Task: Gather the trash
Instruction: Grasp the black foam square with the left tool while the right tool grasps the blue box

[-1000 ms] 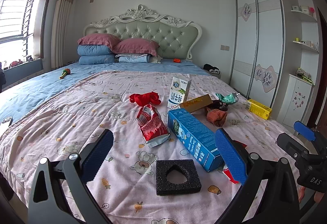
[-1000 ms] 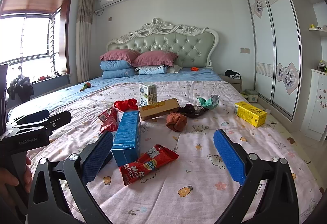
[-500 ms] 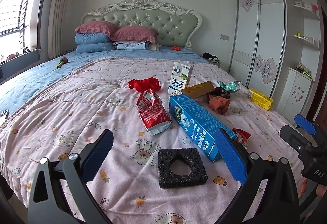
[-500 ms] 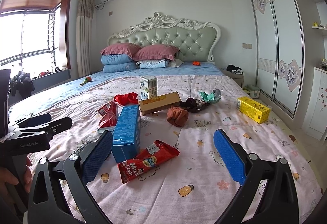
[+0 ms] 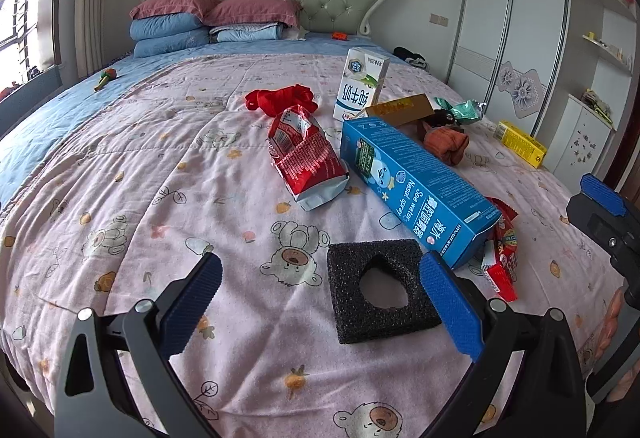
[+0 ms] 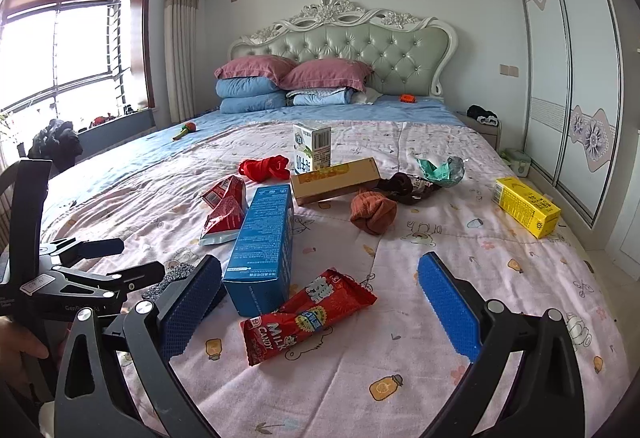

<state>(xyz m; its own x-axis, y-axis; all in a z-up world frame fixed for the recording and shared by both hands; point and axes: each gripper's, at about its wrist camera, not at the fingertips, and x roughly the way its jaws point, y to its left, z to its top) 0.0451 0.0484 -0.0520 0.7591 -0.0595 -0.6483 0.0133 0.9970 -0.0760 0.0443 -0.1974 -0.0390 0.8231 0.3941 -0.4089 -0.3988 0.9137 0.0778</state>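
Trash lies scattered on a pink quilt (image 5: 168, 198). My left gripper (image 5: 320, 302) is open and empty, low over the quilt, with a black foam block (image 5: 380, 294) between its fingers, nearer the right one. Beyond it lie a blue nasal-spray box (image 5: 416, 186), a red snack bag (image 5: 308, 158) and a milk carton (image 5: 362, 84). My right gripper (image 6: 320, 306) is open and empty, and a red milk-candy wrapper (image 6: 308, 318) lies between its fingers. The blue box (image 6: 262, 234) stands just past its left finger.
Further up the bed lie a red cloth (image 6: 264, 168), a brown cardboard box (image 6: 336, 180), an orange-brown sock (image 6: 374, 216), a green crumpled wrapper (image 6: 440, 170) and a yellow box (image 6: 526, 206). Pillows (image 6: 292, 78) sit at the headboard. Wardrobes (image 6: 576, 78) stand on the right.
Both grippers have moved forward and down toward the bed. The foam block now lies between the left fingers and the candy wrapper between the right fingers. Both stay open.
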